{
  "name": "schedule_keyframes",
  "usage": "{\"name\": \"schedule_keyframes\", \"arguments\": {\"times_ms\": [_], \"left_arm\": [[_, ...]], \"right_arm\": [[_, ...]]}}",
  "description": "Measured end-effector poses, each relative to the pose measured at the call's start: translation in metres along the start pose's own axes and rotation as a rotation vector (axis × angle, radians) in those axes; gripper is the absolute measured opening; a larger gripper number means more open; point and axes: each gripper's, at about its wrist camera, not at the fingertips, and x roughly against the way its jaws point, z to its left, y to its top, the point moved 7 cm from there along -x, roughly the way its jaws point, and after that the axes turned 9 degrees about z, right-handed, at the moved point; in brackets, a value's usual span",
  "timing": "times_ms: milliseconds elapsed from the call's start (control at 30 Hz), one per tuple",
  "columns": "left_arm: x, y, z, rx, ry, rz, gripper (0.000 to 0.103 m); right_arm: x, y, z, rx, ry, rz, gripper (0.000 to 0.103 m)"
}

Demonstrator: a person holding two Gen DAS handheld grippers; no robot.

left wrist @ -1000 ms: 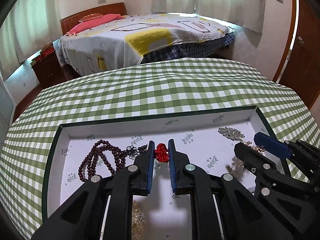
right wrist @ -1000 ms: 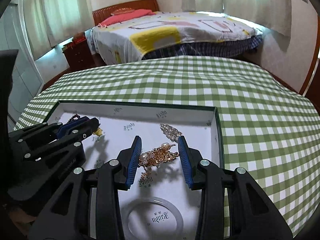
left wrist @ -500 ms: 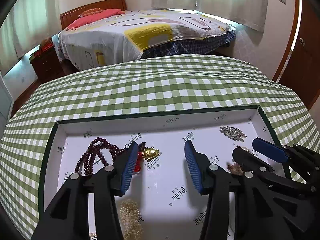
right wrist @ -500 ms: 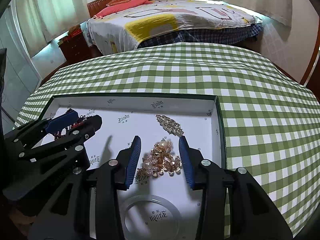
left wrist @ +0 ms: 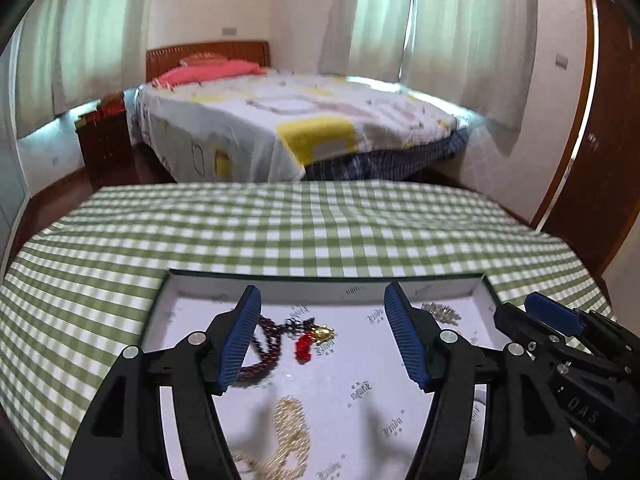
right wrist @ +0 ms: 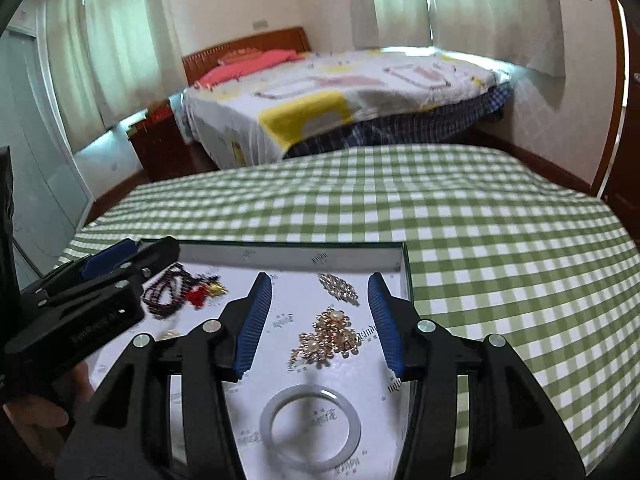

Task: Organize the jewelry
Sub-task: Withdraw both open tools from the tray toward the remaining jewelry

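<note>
A white-lined tray lies on the checked table. In the left wrist view, dark red beads with a red knot and gold charm lie in it, with a gold chain nearer. My left gripper is open and empty above them. In the right wrist view, a gold pearl cluster, a crystal piece and a pale jade bangle lie in the tray. My right gripper is open and empty above the cluster.
The green checked tablecloth spreads around the tray. A bed stands beyond the table's far edge, a dark nightstand at its left and a wooden door at the right.
My left gripper opened, let go of the red knot and charm, and rose. My right gripper opened wider, left the gold cluster in the tray, and rose too.
</note>
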Motion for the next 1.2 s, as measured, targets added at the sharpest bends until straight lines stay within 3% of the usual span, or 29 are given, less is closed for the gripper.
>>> {"name": "schedule_keyframes", "arguments": {"times_ms": [233, 533, 933, 1200], "left_arm": [[0.046, -0.017, 0.019, 0.021, 0.006, -0.050, 0.063], [0.083, -0.059, 0.039, 0.012, 0.049, -0.067, 0.063], [0.101, -0.130, 0.057, 0.029, 0.082, -0.004, 0.063], [0.099, -0.158, 0.071, 0.049, 0.102, 0.045, 0.063]], "right_arm": [[0.039, -0.016, 0.011, 0.014, -0.019, -0.060, 0.049], [0.065, -0.064, 0.020, 0.016, -0.028, -0.045, 0.049], [0.065, -0.149, 0.029, 0.049, -0.040, 0.046, 0.049], [0.050, -0.169, 0.026, 0.046, -0.056, 0.095, 0.049]]}}
